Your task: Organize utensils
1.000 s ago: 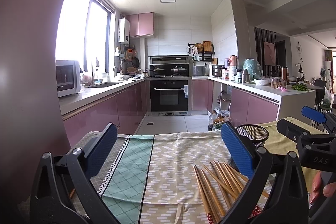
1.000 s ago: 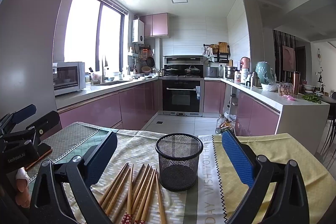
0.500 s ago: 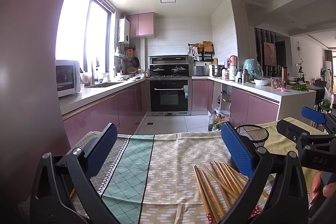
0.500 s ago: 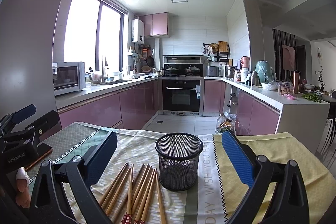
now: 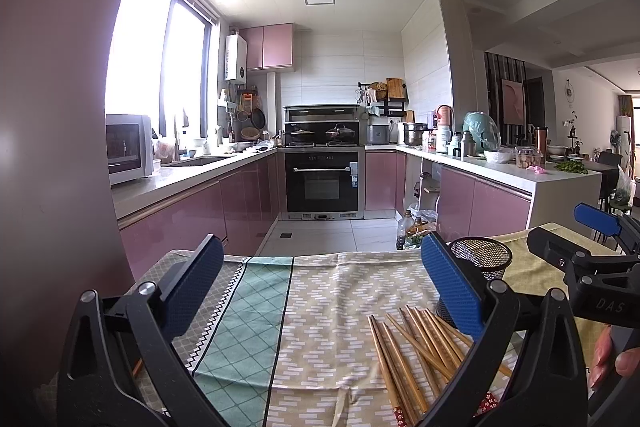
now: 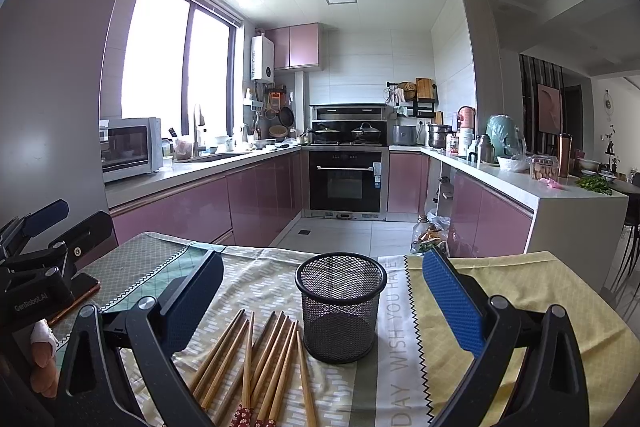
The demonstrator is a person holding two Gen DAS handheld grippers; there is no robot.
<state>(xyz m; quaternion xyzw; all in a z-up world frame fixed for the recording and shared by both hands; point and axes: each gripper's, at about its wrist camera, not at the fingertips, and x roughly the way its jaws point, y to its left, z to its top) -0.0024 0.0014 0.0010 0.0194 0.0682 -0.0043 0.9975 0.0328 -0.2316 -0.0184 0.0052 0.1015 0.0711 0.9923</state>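
Several wooden chopsticks point(image 6: 256, 359) lie in a loose pile on the tablecloth, just left of an upright, empty black mesh cup point(image 6: 340, 307). My right gripper point(image 6: 320, 299) is open and empty, held above the table with the cup between its fingers' line of sight. My left gripper point(image 5: 320, 287) is open and empty, to the left of the chopsticks point(image 5: 416, 351); the mesh cup point(image 5: 480, 259) shows behind its right finger. Each gripper shows at the edge of the other's view.
The table carries patterned cloths: green and grey point(image 5: 240, 307), beige point(image 6: 256, 279), yellow point(image 6: 520, 291). A phone point(image 6: 80, 291) lies at the table's left edge. Beyond the far edge is the kitchen floor with pink cabinets and an oven point(image 6: 344, 179).
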